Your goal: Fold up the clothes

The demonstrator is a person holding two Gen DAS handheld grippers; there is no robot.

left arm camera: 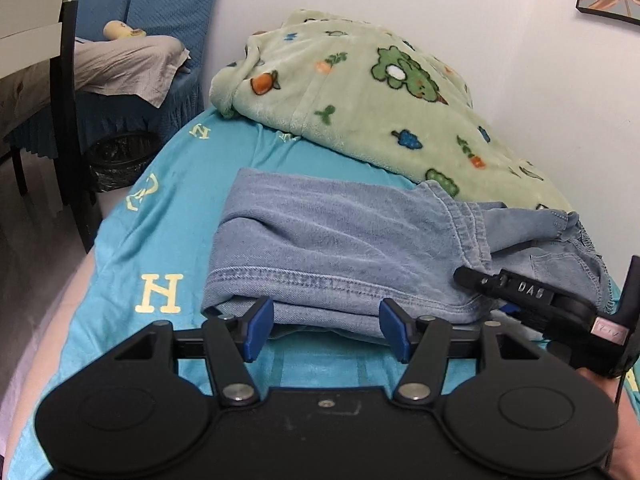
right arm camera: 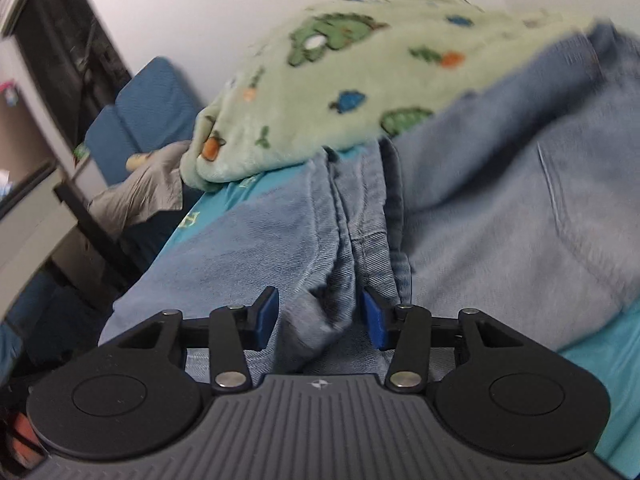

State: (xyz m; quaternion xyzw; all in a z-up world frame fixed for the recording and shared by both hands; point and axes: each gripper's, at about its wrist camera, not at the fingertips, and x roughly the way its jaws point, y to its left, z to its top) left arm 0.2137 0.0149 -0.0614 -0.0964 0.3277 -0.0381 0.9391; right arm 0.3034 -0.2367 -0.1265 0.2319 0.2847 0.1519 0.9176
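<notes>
Jeans [left arm camera: 332, 248] lay folded on the teal sheet [left arm camera: 160, 220] of the bed, waist end to the right, with a green fleece blanket [left arm camera: 360, 92] bunched behind them against the wall. The left gripper [left arm camera: 326, 330] sat at the near folded edge of the jeans; its blue fingers [left arm camera: 260, 328] stood about half open, the denim edge just ahead of and between them, pads not pressing it. The right gripper [right arm camera: 320, 318] was over the crotch seam, a bunched fold of denim rising between its fingers [right arm camera: 266, 318]; the gap was half open, cloth touching neither pad clearly, though blur made it hard to be sure. In the left view the right gripper's black fingers [left arm camera: 520, 292] reached over the waist end.
</notes>
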